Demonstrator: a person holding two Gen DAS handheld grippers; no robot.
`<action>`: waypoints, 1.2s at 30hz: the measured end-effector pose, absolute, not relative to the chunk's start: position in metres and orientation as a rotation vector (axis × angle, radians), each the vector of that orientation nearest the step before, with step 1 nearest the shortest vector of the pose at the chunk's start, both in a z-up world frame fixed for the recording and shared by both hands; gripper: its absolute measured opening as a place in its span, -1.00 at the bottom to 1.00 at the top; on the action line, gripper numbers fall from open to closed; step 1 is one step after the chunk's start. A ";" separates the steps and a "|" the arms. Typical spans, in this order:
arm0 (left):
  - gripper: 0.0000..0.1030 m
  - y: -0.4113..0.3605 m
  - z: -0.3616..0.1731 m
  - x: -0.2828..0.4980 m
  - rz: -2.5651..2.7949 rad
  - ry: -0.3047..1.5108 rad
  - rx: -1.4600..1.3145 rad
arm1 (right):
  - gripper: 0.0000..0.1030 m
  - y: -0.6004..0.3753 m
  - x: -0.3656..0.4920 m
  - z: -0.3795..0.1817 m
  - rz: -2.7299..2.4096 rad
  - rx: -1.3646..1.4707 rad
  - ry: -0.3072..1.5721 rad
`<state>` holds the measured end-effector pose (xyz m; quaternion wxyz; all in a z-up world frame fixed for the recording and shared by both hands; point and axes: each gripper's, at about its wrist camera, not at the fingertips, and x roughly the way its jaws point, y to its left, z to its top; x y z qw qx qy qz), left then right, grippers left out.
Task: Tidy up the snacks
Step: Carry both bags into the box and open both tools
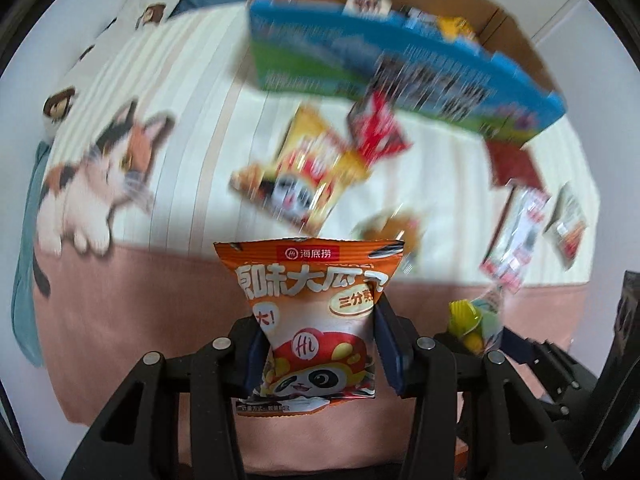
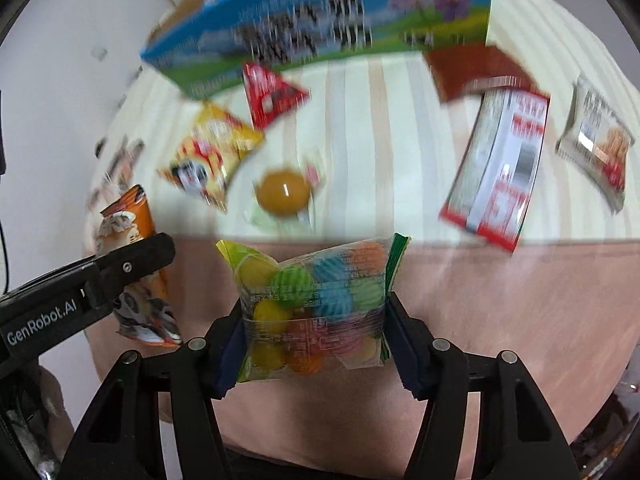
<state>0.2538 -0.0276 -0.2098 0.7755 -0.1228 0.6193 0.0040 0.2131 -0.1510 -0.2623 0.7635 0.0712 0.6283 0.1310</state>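
Fingers of the left gripper (image 1: 320, 344) pinch an orange sunflower-seed packet (image 1: 316, 320) upright by its sides, and the right gripper (image 2: 314, 340) clamps a clear bag of coloured candy balls (image 2: 316, 304) the same way. Both loads hang over the pink edge of the bedspread (image 2: 500, 320), while the blue-sided cardboard box (image 1: 400, 60) lies ahead and beyond the loose snacks. Its long side runs across both views, and neither hand looks clearly nearer.

Print on the blue box (image 2: 320, 28) smears unreadable (motion blur); loose packets (image 1: 308, 168) beyond are equally blurred.
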 end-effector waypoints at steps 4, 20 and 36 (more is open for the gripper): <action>-0.14 -0.016 -0.191 0.302 -0.039 1.303 -0.285 | 0.26 -0.156 0.236 -0.232 0.298 0.209 1.315; -0.14 -0.012 -0.093 0.455 -0.134 1.161 -0.173 | 0.26 -0.158 0.382 -0.134 0.288 0.219 1.125; -0.13 0.023 -0.187 0.565 -0.046 1.459 -0.174 | 0.26 -0.168 0.494 -0.207 0.193 0.192 1.367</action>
